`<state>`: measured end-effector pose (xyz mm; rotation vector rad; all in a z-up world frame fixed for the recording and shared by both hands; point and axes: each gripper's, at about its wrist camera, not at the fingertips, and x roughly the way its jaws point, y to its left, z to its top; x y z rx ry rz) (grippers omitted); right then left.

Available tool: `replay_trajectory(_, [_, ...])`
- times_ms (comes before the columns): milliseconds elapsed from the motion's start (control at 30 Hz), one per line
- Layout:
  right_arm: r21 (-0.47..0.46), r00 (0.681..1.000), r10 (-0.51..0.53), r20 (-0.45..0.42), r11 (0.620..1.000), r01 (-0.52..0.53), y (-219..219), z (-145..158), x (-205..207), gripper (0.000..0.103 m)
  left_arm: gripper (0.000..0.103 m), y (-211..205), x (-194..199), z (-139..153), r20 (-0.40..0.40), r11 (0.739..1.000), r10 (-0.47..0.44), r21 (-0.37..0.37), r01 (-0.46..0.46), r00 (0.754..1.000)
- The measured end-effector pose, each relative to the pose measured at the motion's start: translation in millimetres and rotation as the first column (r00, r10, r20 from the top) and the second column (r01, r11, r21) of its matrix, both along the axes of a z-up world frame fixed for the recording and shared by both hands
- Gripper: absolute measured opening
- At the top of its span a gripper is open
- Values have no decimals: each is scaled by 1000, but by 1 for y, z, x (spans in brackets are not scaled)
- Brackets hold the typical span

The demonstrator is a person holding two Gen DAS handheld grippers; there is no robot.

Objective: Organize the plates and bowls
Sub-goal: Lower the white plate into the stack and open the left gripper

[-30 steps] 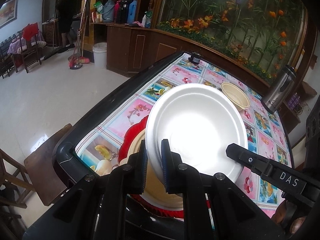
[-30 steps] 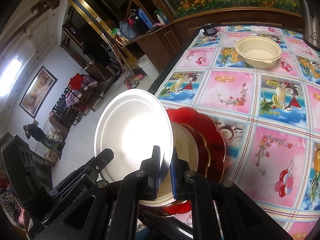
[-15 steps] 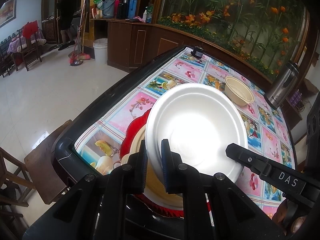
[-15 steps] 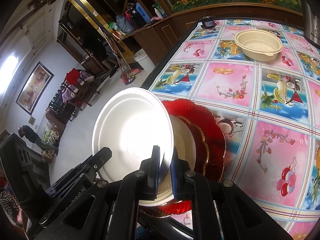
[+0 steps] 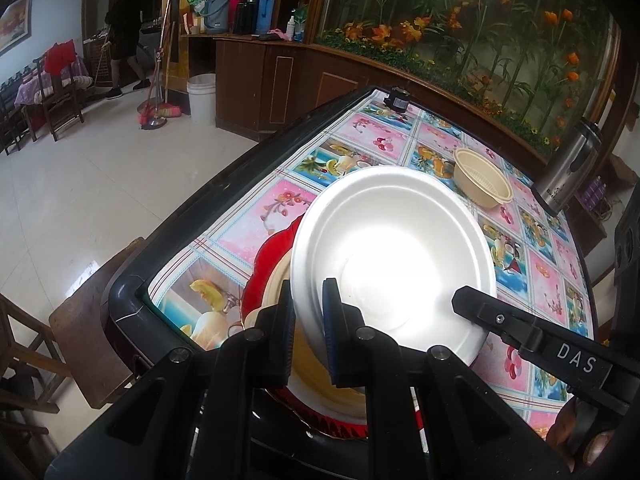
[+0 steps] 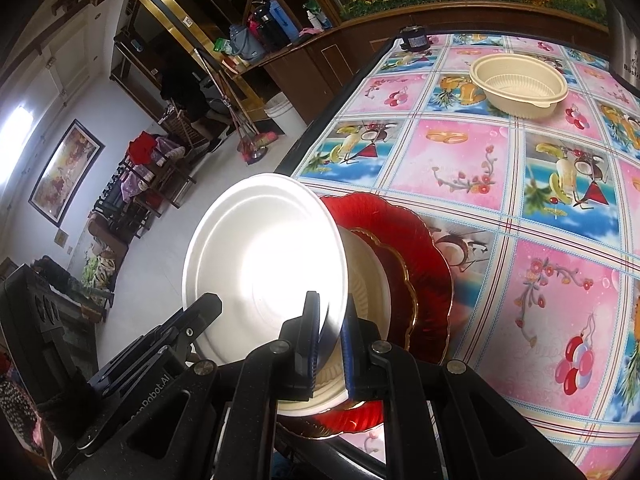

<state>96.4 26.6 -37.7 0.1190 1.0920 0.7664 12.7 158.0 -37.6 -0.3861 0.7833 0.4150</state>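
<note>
Both views sharp, strong fisheye bending at edges, dark vignette in corners. White plate (image 5: pixel 394 264) blown out at its centre by glare in both views; detail lost there. Floor (image 5: pixel 80 184) shows pale reflections. Bright window patch (image 6: pixel 18 128) far left, overexposed. Counter (image 6: pixel 520 184) evenly lit, colours saturated. Gripper bodies near-black, little detail.

Steel flask (image 5: pixel 570 168) on table (image 5: pixel 248 168); white bucket (image 5: pixel 201 98).
</note>
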Motion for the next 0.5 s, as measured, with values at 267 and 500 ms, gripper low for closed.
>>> replay_trajectory(267, [-9, 1000, 2, -11, 1000, -2, 3, -5, 0, 9, 11, 3, 3, -6, -17, 1000, 5, -1, -5, 1000])
replay_trajectory(500, [-24, 1000, 5, -19, 1000, -6, 6, -10, 0, 9, 11, 5, 6, -11, -31, 1000, 7, -7, -7, 1000])
